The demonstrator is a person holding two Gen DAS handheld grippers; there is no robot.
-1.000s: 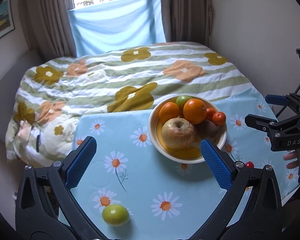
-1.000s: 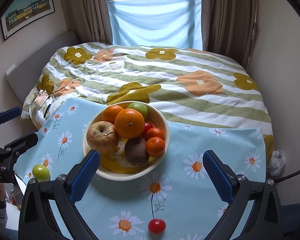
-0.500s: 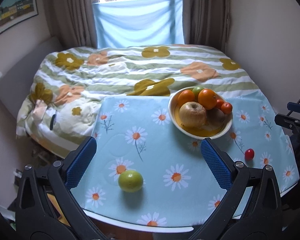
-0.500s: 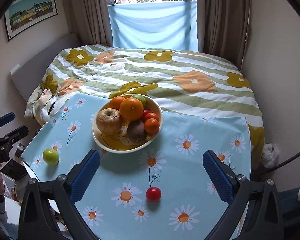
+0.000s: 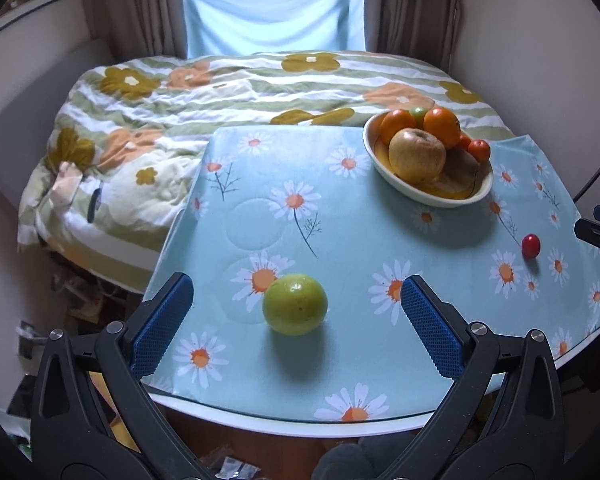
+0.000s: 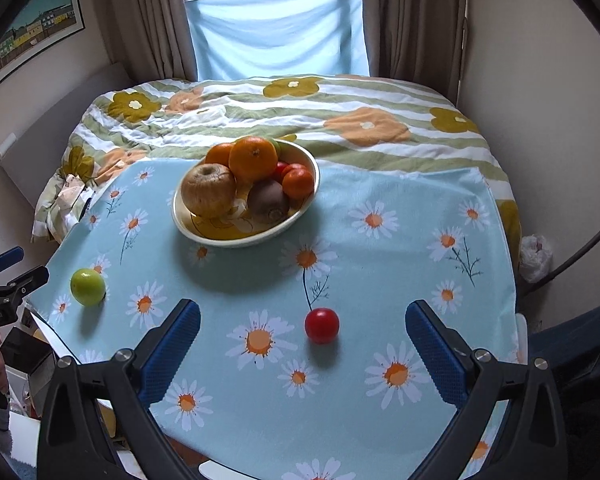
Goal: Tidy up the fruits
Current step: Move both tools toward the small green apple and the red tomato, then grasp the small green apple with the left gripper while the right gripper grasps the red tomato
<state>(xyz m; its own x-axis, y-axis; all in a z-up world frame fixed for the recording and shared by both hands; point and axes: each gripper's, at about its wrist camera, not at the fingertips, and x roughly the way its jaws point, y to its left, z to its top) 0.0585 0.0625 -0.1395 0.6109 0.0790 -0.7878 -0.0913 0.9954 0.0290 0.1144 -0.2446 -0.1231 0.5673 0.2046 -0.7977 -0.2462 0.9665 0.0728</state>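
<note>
As both drew back, left tool frames green fruit; right tool, tomato.

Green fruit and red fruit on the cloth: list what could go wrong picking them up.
1. The green fruit is round and lies near the table edge; a nudge from the open left tongs might roll it off.
2. The small red fruit could slip from the wide-open right tongs.
3. The bowl is already heaped, so added fruit may tumble out.
</note>
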